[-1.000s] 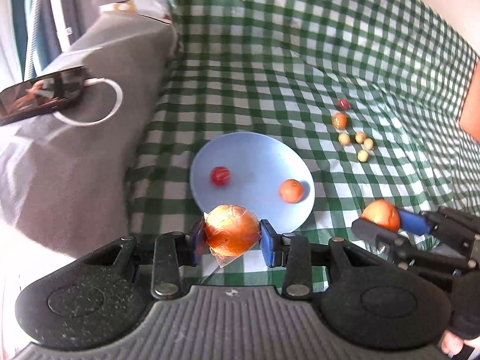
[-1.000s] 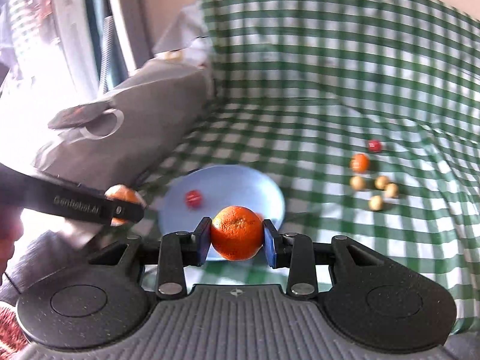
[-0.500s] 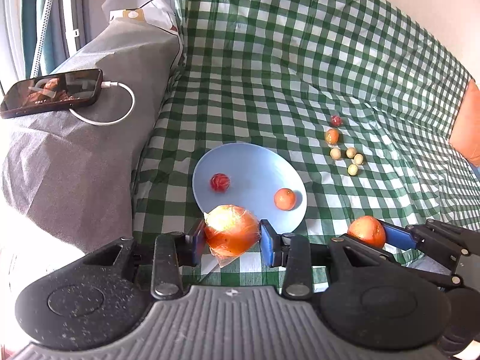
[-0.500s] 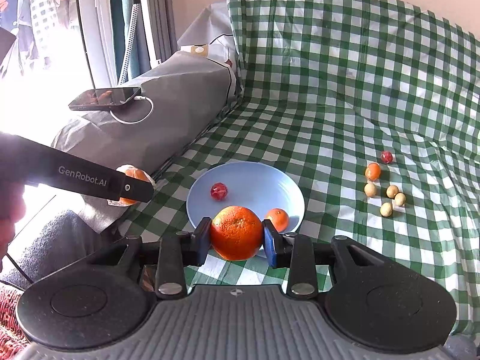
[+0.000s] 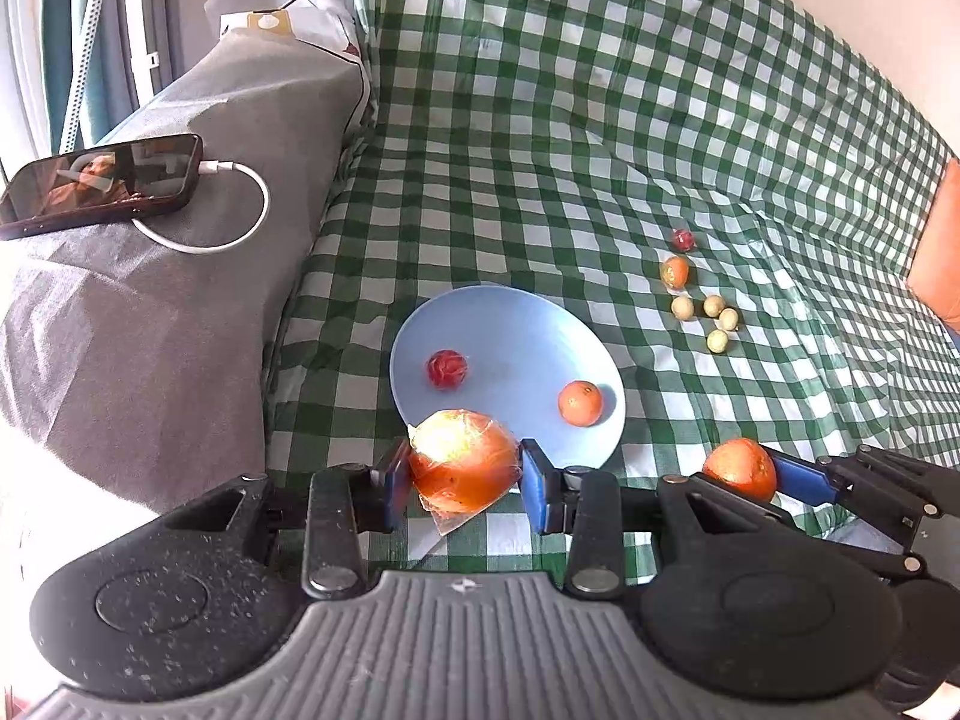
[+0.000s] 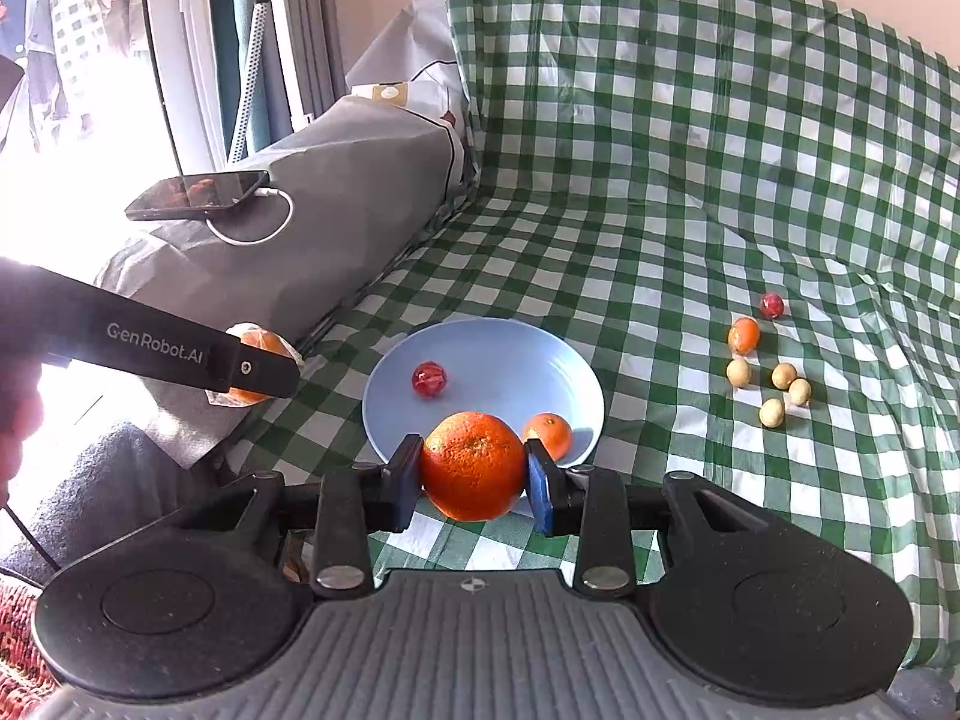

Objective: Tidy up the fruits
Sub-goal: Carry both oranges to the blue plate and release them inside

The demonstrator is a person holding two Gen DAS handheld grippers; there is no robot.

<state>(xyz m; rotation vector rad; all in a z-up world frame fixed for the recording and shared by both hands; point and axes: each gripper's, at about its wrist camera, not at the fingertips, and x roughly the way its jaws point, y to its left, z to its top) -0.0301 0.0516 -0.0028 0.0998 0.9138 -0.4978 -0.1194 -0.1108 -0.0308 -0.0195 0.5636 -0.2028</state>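
My left gripper (image 5: 465, 477) is shut on a plastic-wrapped orange (image 5: 462, 468), held in front of the near rim of a light blue plate (image 5: 510, 336). My right gripper (image 6: 474, 480) is shut on a bare orange (image 6: 473, 465), also before the plate (image 6: 498, 354). The plate holds a small red wrapped fruit (image 5: 446, 368) and a small tangerine (image 5: 579, 402). To its right on the green checked cloth lie a small orange fruit (image 5: 675, 271), a small red fruit (image 5: 682, 238) and several pale round fruits (image 5: 708, 318). The right gripper with its orange (image 5: 739, 468) shows at the right of the left wrist view.
A grey covered cushion (image 5: 150, 276) lies along the left with a phone (image 5: 102, 183) and white charging cable (image 5: 234, 204) on it. The checked cloth (image 5: 600, 120) rises up a backrest behind. An orange cushion (image 5: 939, 252) is at the far right edge.
Both grippers have drawn back and up from the plate, still holding their oranges; the plate and loose fruits now appear farther off and have not moved.
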